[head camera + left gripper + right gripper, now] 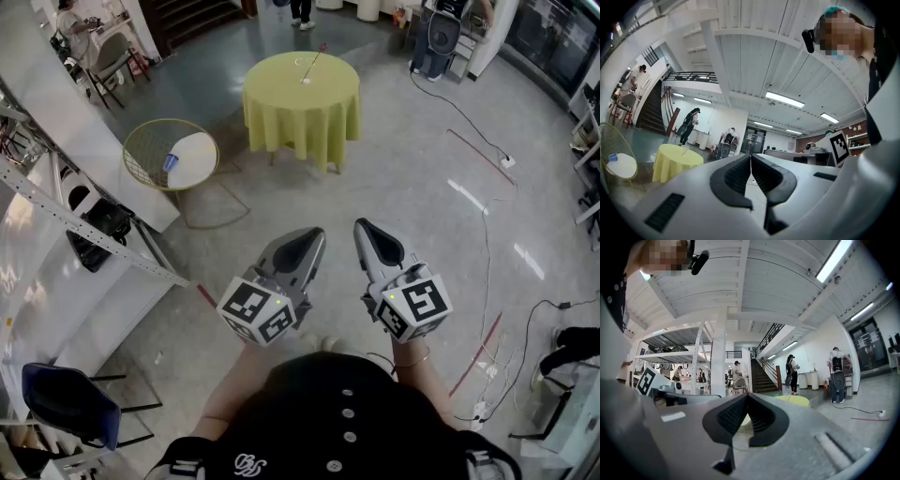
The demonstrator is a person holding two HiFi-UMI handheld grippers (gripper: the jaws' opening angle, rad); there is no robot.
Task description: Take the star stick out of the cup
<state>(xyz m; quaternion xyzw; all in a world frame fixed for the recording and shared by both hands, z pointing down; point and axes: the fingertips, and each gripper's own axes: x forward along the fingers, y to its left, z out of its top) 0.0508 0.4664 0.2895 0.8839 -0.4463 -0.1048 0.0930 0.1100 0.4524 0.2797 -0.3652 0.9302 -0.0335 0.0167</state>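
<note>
A round table under a yellow-green cloth [302,105] stands far ahead on the grey floor. On its top sits a small white cup [305,81] with a thin star stick [315,57] leaning out of it. The table [677,161] also shows small in the left gripper view, and its edge [794,400] in the right gripper view. My left gripper [316,235] and right gripper [361,228] are held close to my body, well short of the table. Both are shut with nothing between the jaws.
A round wire-frame side table [171,155] with a white top and a small blue cup [170,162] stands left of the yellow table. White shelving [66,216] runs along the left. Cables [483,202] trail over the floor at right. People stand at the far wall [689,124].
</note>
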